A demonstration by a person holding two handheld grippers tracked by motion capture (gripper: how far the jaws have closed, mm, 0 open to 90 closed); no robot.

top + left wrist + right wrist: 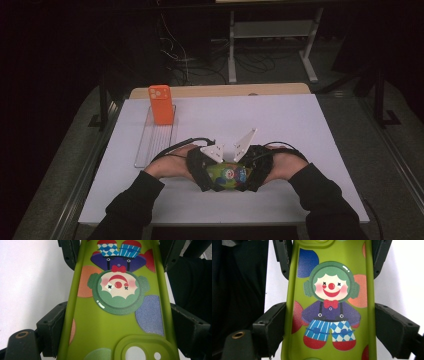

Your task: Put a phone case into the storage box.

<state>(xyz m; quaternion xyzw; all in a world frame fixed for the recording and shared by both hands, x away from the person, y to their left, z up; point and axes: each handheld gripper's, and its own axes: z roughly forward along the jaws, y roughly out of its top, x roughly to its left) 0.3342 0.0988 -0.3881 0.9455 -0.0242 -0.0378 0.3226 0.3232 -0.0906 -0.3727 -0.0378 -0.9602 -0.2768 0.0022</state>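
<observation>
Both grippers meet low on the table [280,115], around six o'clock in the high view, and between them sits the green case [227,175], clown print facing up. The left gripper [207,167] comes in from nine o'clock, the right gripper [252,165] from three, each with a grey plate tilted up on top.

In the left gripper view the case [117,315] runs from six to twelve between the jaws, camera cutout nearest the lens and the clown upside down. Its long edges lie right against both pads, so that's a clamp across the case's width.

The right gripper view has the clown upright on the case [329,310], the jaws bracketing both long edges at nine and three. They look pressed on as well, holding it from the opposite end.

Up at ten o'clock on the table, an orange phone [161,104] stands at the far end of a clear tray [152,142], well apart from the hands.
</observation>
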